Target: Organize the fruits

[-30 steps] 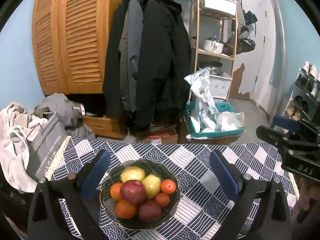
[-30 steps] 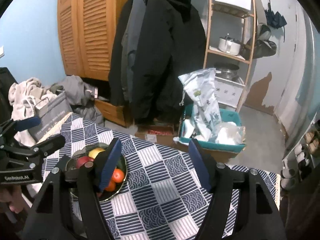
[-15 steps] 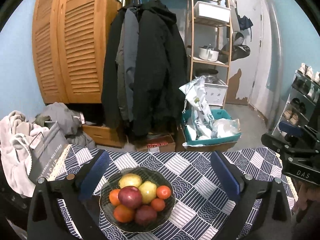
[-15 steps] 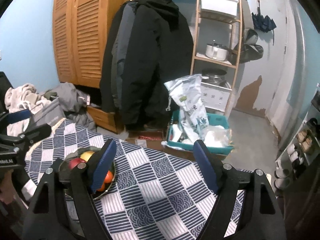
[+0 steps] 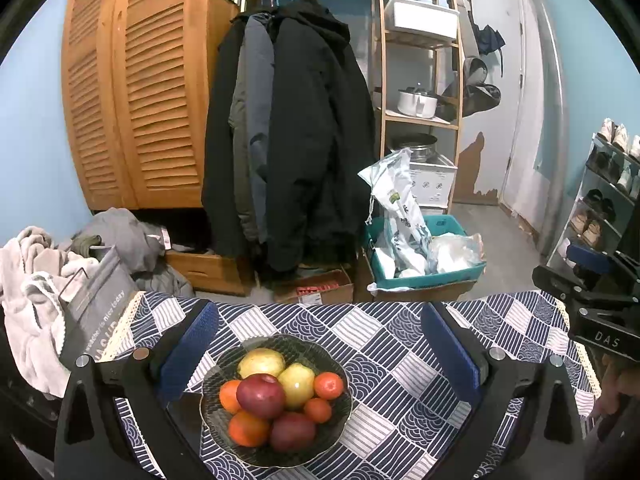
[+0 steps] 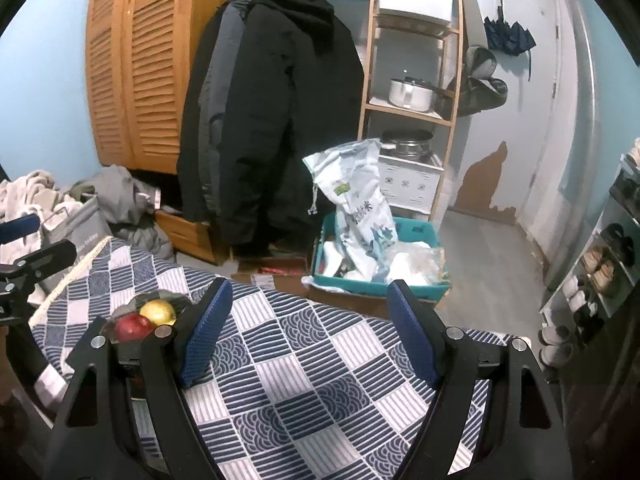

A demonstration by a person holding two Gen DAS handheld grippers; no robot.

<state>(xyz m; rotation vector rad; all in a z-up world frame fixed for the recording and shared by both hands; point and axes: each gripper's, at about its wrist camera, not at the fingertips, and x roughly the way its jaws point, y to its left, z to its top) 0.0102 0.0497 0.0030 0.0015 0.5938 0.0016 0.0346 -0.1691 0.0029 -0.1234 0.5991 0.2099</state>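
A dark glass bowl (image 5: 338, 432) stands on the blue-and-white checked tablecloth (image 5: 384, 340). It is heaped with fruit: a red apple (image 5: 260, 395), a yellow pear (image 5: 262, 362), a yellow-green apple (image 5: 298, 385) and several small orange fruits. My left gripper (image 5: 318, 316) hovers open over the bowl, its blue pads (image 5: 188, 354) wide on either side and touching nothing. My right gripper (image 6: 310, 292) is open and empty over bare cloth, to the right of the bowl (image 6: 160, 297). From that side only the red apple (image 6: 134, 326) and a yellow fruit (image 6: 159, 311) show behind its left finger.
Beyond the table's far edge hang dark coats (image 5: 296, 140), with a teal crate of bags (image 5: 424, 264) and a cardboard box on the floor. A pile of laundry (image 5: 36, 272) and a grey bag lie at the left. A wooden shelf (image 5: 420, 92) and a shoe rack (image 5: 608, 200) stand to the right.
The right gripper's jaws stand wider than a second ago, and it has drifted right, so the bowl sits further left in its view. The left gripper has hardly moved.
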